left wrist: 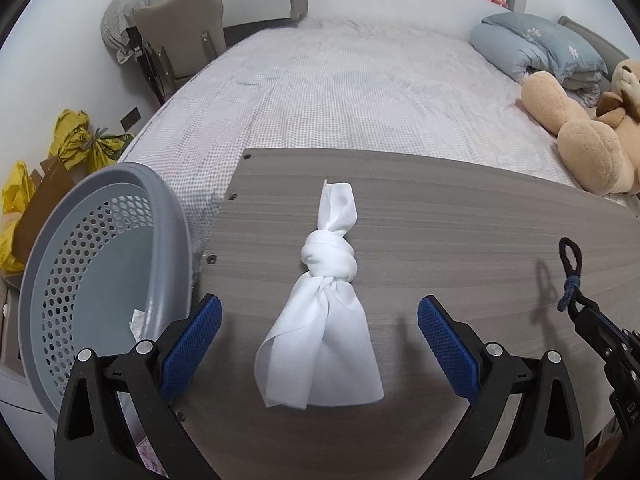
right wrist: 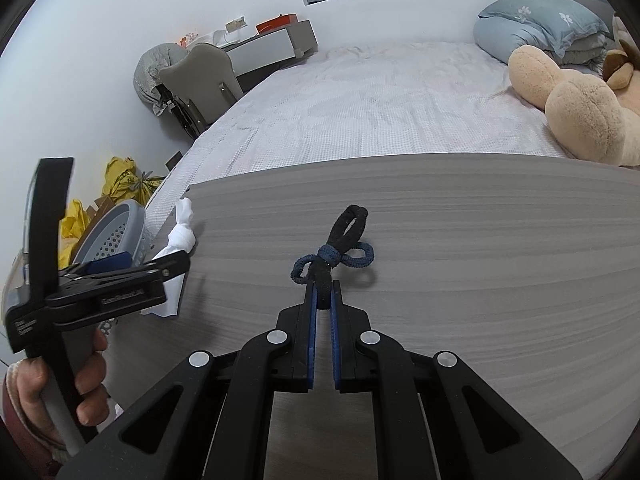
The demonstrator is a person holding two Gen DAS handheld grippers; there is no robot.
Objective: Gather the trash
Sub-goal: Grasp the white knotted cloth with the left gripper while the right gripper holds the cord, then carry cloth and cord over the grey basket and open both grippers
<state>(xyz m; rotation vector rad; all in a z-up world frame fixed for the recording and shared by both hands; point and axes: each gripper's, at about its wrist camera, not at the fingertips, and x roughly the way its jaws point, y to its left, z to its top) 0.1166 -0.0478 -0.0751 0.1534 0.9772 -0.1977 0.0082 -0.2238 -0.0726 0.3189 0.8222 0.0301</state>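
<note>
Left wrist view, left tool [left wrist: 319, 334]: fingers spread wide, nothing pinched, the knotted white cloth [left wrist: 324, 320] lies flat on the wood-grain surface [left wrist: 460, 232] right in the gap between them, not touched.
Left wrist view, basket: grey perforated basket [left wrist: 104, 272] just off the surface's left edge, tilted toward the camera, a scrap of crumpled paper [left wrist: 138, 318] inside. You only get that look inside from here.
Left wrist view, right tool: pokes in at the right edge with dark hair ties [left wrist: 570, 264] sticking up from its tip.
Right wrist view, right tool [right wrist: 323, 300]: fingers pressed together, pinching the hair ties, a black loop with a navy one knotted round it, held just above the surface.
Right wrist view, left side: the person's hand [right wrist: 60, 384] wrapped round the left tool's handle, only seen here; cloth mostly hidden behind that tool, basket only partly visible.
Both views, background: bed [right wrist: 380, 96] behind the surface, plush bear [right wrist: 576, 108] and blue pillow [right wrist: 544, 24] at its right, yellow bags [left wrist: 86, 140] on the floor at left.
</note>
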